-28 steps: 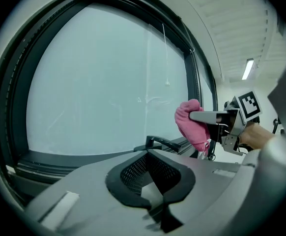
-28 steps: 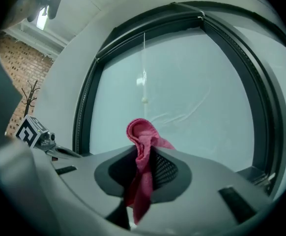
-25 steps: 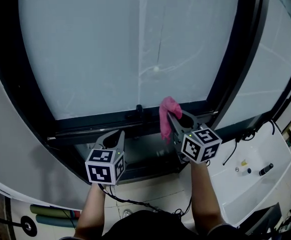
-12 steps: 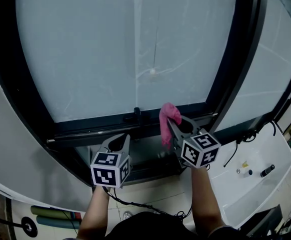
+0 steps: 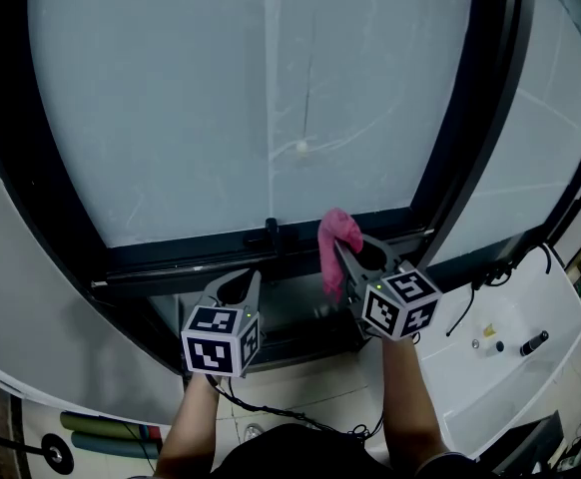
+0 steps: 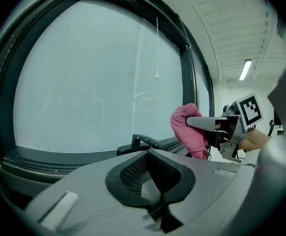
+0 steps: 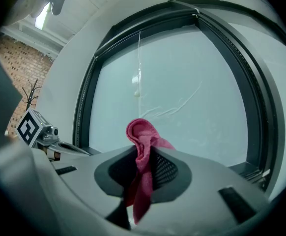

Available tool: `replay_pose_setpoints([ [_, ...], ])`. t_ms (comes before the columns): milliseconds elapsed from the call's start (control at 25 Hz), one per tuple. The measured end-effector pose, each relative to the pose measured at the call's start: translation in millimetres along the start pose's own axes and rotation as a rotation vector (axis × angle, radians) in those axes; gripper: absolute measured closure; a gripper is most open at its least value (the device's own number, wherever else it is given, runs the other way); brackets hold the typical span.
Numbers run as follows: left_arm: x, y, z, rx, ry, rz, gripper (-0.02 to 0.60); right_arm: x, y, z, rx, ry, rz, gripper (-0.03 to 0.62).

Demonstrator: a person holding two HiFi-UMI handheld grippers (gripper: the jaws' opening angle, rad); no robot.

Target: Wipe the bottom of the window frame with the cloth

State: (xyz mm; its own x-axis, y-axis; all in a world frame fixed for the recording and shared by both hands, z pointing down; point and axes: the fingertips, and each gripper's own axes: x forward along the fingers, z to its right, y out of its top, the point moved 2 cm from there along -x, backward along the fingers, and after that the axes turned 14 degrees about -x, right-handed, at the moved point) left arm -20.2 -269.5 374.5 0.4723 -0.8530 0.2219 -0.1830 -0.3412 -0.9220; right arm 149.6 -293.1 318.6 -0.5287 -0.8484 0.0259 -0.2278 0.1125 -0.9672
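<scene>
Left gripper: my left gripper (image 5: 241, 282) (image 6: 150, 181), held low before the left half of the window; its jaws are pressed together with nothing between them. Its marker cube (image 5: 214, 339) faces up at me.
Window frame: dark window frame (image 5: 191, 255) (image 6: 59, 156); its bottom rail runs across just beyond both of my grippers.
Glass: pale frosted pane (image 5: 171, 98) (image 7: 182, 97) above the rail, with faint streaks on it.
Handle: black handle (image 5: 272, 231) (image 6: 144, 142) on the bottom rail, between my two grippers.
Cord: thin cord with a small bead (image 5: 301, 147) (image 6: 156, 76) (image 7: 135, 93) hanging in front of the glass, above the handle.
Cloth: pink cloth (image 5: 336, 249) (image 6: 189, 132) (image 7: 142, 149), pinched in my right jaws. A bunched fold stands up above the tips and a tail hangs down between them. It sits just to the right of the handle, over the bottom rail; I cannot tell whether it touches the rail.
Right gripper: my right gripper (image 5: 348, 259) (image 7: 144, 168) (image 6: 202, 123), jaws clamped on the cloth and pointing at the rail near the frame's right corner.
Ledge: white ledge (image 5: 515, 352) at the far right, with a black cable (image 5: 492, 270) lying over it.
</scene>
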Motion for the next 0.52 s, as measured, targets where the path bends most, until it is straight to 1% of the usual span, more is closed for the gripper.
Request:
replay_pose_setpoints([
  [520, 5.2, 1.3, 5.0, 0.01, -0.005, 0.001, 0.575, -2.6, 0.6, 3.5, -0.009, 0.001, 0.003, 0.522],
])
